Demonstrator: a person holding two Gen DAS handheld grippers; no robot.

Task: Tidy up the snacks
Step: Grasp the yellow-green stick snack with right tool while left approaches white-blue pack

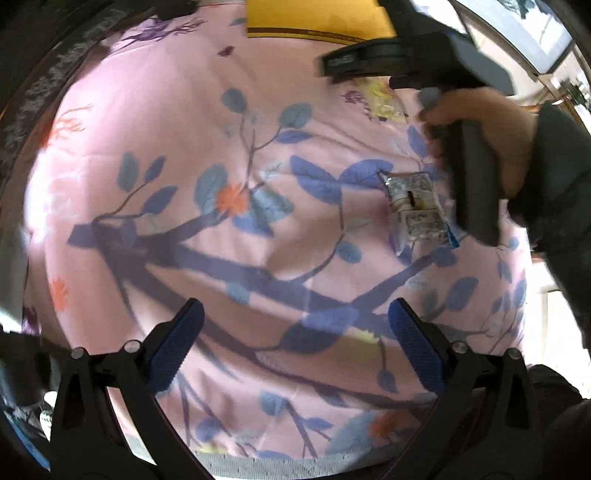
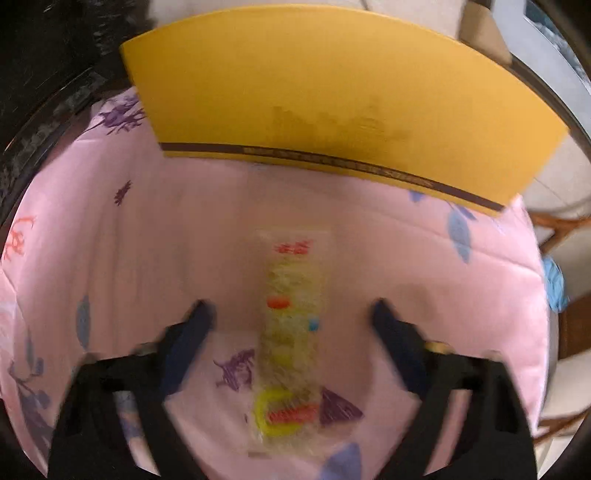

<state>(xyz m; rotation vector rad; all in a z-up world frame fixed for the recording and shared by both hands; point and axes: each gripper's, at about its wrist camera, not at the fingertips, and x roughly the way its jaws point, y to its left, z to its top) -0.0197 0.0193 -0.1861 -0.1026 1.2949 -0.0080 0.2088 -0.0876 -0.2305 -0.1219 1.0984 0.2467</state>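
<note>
We hang our right gripper (image 2: pixel 291 314) over the clear snack packet (image 2: pixel 291 339) on the pink floral bedspread (image 2: pixel 110 258), fingers released and straddling it untouched, lined up to pinch its narrow width. The yellow box (image 2: pixel 332 99) waits at twelve o'clock. Our left gripper (image 1: pixel 295 325) hovers spread and empty; a silver packet (image 1: pixel 413 206) lies at two o'clock.

Both cameras sit just behind their own gripper fingers and look steeply down on the pink floral cloth (image 1: pixel 207 155), close above it. The right wrist view faces the yellow box (image 2: pixel 332 92) at the cloth's far edge. The left wrist view shares that box (image 1: pixel 314 18) at its top edge.
</note>
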